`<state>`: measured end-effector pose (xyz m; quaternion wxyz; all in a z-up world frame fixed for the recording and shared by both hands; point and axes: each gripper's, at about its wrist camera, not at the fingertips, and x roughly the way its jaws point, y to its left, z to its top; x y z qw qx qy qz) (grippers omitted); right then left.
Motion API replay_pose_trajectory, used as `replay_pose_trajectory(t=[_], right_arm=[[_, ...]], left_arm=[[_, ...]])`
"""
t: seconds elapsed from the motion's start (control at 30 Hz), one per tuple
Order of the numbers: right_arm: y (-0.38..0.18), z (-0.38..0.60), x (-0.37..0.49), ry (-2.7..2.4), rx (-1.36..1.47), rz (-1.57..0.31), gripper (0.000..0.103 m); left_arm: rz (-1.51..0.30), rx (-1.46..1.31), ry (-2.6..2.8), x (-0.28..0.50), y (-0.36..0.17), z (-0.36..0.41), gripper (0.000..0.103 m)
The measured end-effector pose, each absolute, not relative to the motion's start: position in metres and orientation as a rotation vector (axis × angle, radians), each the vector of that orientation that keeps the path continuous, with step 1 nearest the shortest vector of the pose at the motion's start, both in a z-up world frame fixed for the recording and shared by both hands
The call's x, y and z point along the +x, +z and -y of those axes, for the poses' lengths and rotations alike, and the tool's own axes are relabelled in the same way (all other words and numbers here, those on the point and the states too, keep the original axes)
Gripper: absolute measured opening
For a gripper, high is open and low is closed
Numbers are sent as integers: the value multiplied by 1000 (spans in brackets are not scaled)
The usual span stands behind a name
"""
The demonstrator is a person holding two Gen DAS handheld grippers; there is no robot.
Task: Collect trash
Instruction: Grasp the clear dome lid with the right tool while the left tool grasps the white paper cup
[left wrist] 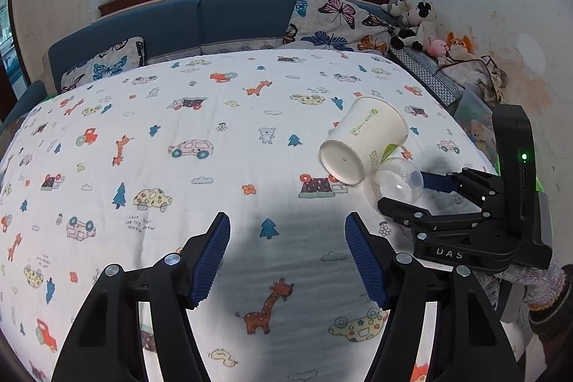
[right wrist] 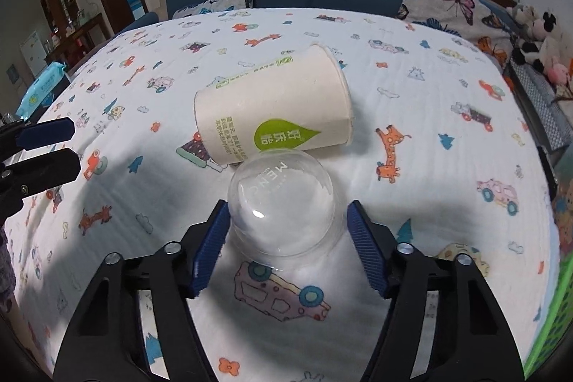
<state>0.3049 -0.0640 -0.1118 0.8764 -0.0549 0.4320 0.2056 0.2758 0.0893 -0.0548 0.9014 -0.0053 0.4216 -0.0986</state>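
A white paper cup [right wrist: 274, 106] with a green logo lies on its side on the patterned bedsheet [right wrist: 429, 167]. A clear plastic dome lid [right wrist: 283, 203] rests against it. My right gripper [right wrist: 288, 235] is open, its fingers on either side of the dome lid, not closed on it. In the left wrist view the cup [left wrist: 361, 142] and the lid [left wrist: 394, 185] lie at the right, with the right gripper [left wrist: 404, 194] around the lid. My left gripper [left wrist: 288, 256] is open and empty over bare sheet, left of the cup.
Butterfly pillows [left wrist: 333, 24] and a blue headboard [left wrist: 179, 24] stand at the far end. Stuffed toys [left wrist: 415, 24] sit at the far right. A green basket edge [right wrist: 551, 321] shows at the right. A blue wipes pack [right wrist: 39, 88] lies beyond the bed's left edge.
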Motion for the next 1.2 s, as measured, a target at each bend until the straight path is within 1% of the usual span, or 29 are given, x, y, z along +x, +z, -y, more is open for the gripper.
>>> replay_pose_trajectory(t=[0.1, 0.4, 0.7, 0.97, 1.03, 1.2], right_arm=[[-111, 64, 302, 433, -121, -895, 65], [-100, 84, 284, 428, -114, -885, 65], [-84, 122, 258, 392, -102, -863, 65], [-67, 164, 235, 330, -91, -835, 65], [-64, 176, 230, 311, -78, -832, 65], [-61, 199, 221, 262, -55, -830, 65]], left_arm=[[-871, -3, -209, 281, -54, -86, 65], [-865, 55, -258, 299, -52, -58, 65], [-878, 161, -342, 328, -55, -17, 71], [-896, 236, -355, 360, -65, 6, 72], [-906, 249, -369, 367, -67, 11, 74], [-934, 296, -389, 380, -77, 22, 75]])
